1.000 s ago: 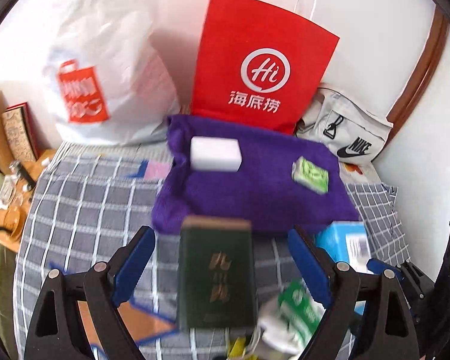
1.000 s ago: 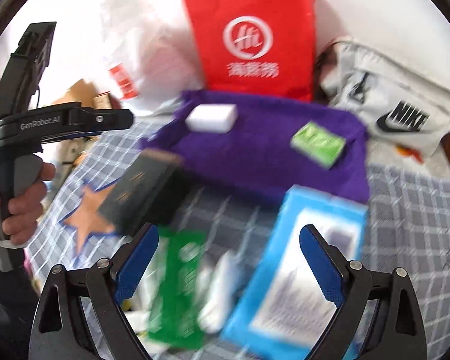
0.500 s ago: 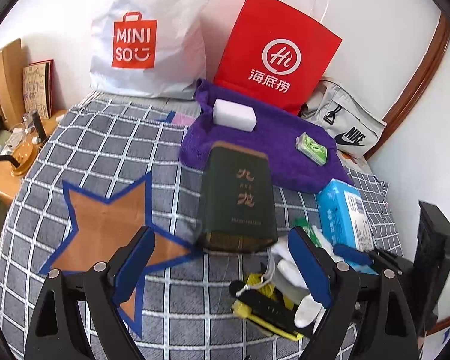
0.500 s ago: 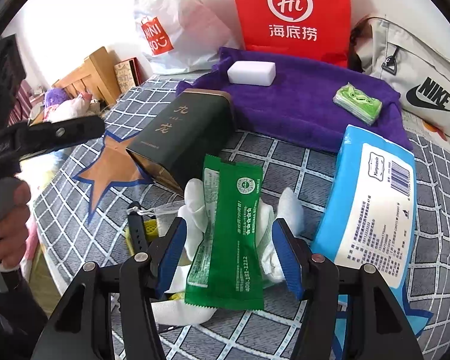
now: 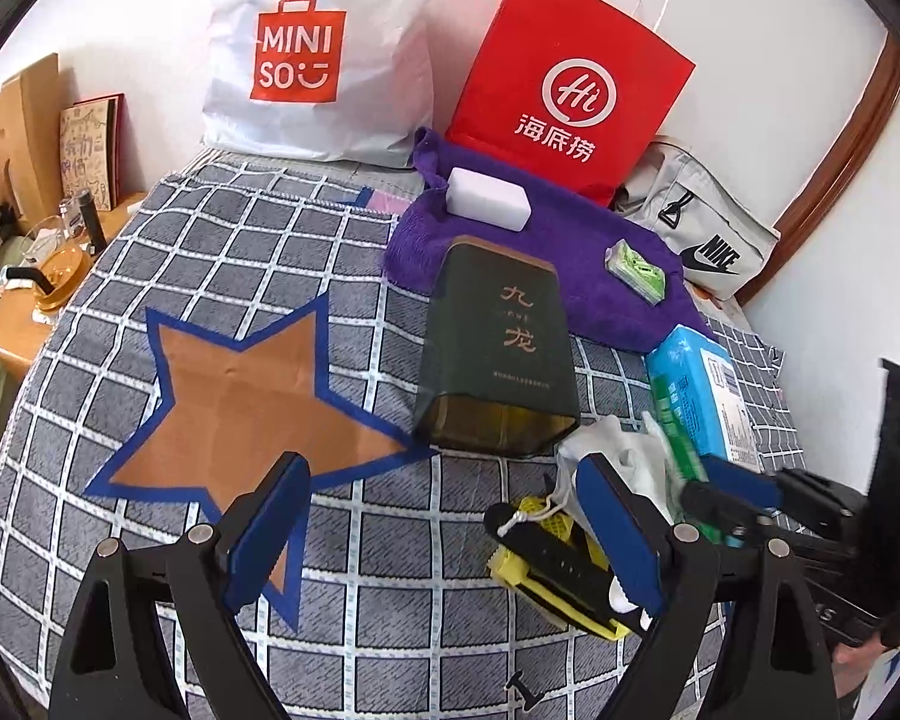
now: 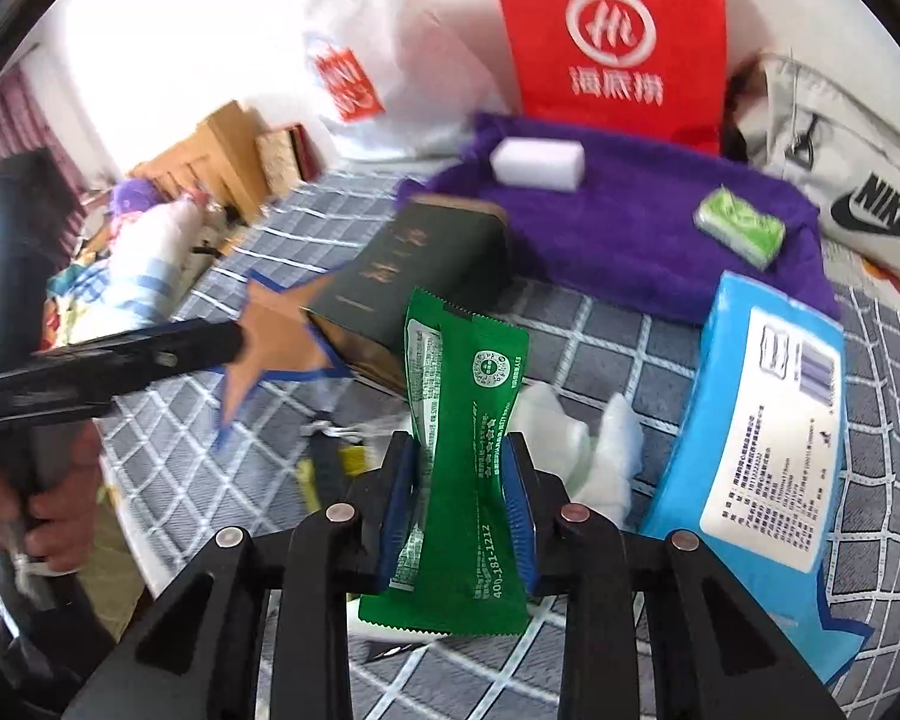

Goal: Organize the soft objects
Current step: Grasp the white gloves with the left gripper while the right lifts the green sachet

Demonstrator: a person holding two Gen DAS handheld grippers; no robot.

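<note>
My right gripper (image 6: 459,450) is shut on a green foil packet (image 6: 465,420) and holds it raised above white cloth (image 6: 594,444). A purple towel (image 6: 630,228) lies at the back with a white block (image 6: 537,162) and a small green pack (image 6: 741,225) on it; the towel also shows in the left wrist view (image 5: 588,264). A blue tissue pack (image 6: 762,420) lies at the right. My left gripper (image 5: 444,534) is open and empty over the checked cloth (image 5: 258,252), left of the white cloth (image 5: 618,462).
A dark green tin (image 5: 498,348) lies beside an orange star patch (image 5: 234,402). A yellow and black item (image 5: 552,564) lies by the left gripper. A red bag (image 5: 570,84), a white Miniso bag (image 5: 312,54) and a Nike bag (image 5: 708,240) stand at the wall.
My right gripper has shut on the green packet and lifted it off the white cloth. The left gripper has drawn back slightly and stays open.
</note>
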